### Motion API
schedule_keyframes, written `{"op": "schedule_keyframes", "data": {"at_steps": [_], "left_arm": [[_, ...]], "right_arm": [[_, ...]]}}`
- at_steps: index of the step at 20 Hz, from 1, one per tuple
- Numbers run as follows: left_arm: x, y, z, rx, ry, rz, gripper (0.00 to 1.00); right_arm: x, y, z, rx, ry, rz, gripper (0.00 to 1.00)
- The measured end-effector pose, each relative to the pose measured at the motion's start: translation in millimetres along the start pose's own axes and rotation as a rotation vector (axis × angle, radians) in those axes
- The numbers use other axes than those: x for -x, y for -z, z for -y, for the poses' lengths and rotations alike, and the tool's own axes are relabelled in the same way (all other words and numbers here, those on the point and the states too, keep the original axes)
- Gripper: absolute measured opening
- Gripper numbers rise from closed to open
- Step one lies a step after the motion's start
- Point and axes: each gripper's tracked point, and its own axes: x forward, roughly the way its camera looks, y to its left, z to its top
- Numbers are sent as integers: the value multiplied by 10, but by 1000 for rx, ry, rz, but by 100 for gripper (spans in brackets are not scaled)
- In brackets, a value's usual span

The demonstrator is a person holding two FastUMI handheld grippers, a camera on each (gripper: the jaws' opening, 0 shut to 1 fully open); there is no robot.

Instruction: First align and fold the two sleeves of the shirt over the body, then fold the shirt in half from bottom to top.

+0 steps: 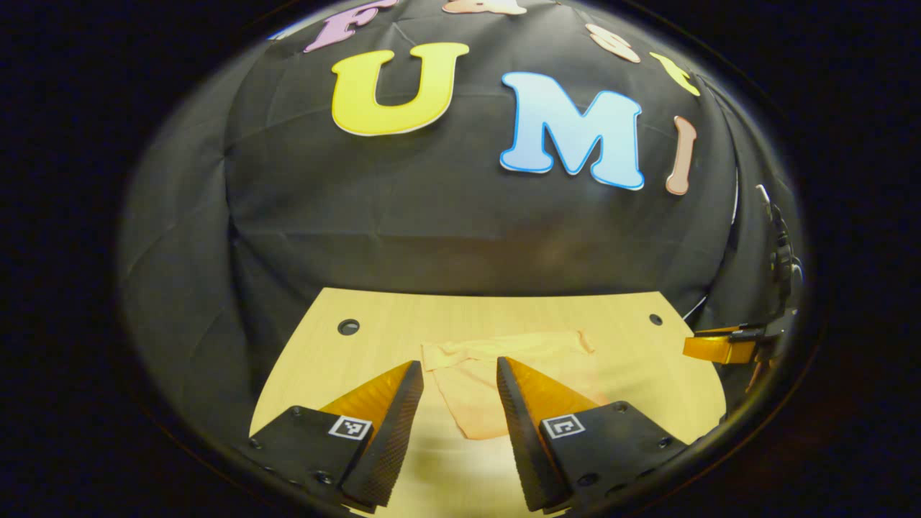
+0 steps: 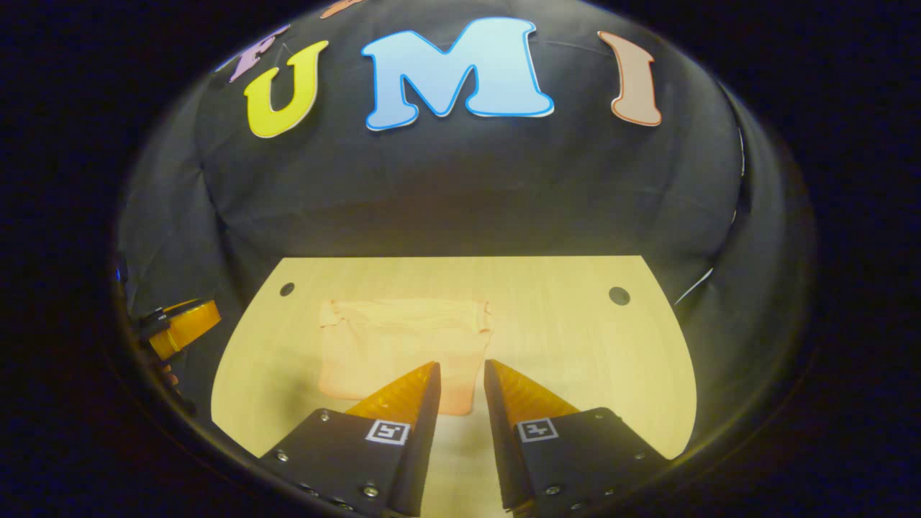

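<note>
A pale peach shirt [image 1: 504, 374] lies folded into a compact rectangle on the light wooden table [image 1: 360, 360]; in the right gripper view the shirt [image 2: 396, 345] sits left of the table's middle. My left gripper [image 1: 460, 378] hangs open above the shirt's near edge, nothing between its fingers. My right gripper [image 2: 461, 374] is open too, raised over the shirt's near right corner. The right gripper also shows at the far right edge of the left gripper view [image 1: 727, 345], and the left gripper at the far left edge of the right gripper view [image 2: 180, 324].
The table [image 2: 575, 345] has a dark round hole near each back corner [image 2: 619, 295] [image 2: 287, 289]. Black cloth walls close in behind and at both sides. Bare tabletop lies to the right of the shirt.
</note>
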Motion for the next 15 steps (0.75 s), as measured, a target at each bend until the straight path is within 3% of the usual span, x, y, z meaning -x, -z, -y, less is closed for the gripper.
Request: {"op": "schedule_keyframes", "data": {"at_steps": [1,2,3,7,8,15], "left_arm": [[60,-7,15,0,0,10,67],[108,-24,29,2,0,24,75],[161,-37,44,3,1,38,74],[255,-89,40,-1,-8,95,75],[263,-90,45,-3,-5,102,67],[270,-186,23,-57,22,148,67]], "right_arm": [[102,27,-27,3,-4,6,38],[198,45,-65,3,-9,19,37],[291,68,-98,3,-15,32,42],[607,102,-218,-11,-38,102,38],[665,111,-238,-14,-38,116,40],[920,111,-341,-28,-17,199,38]]}}
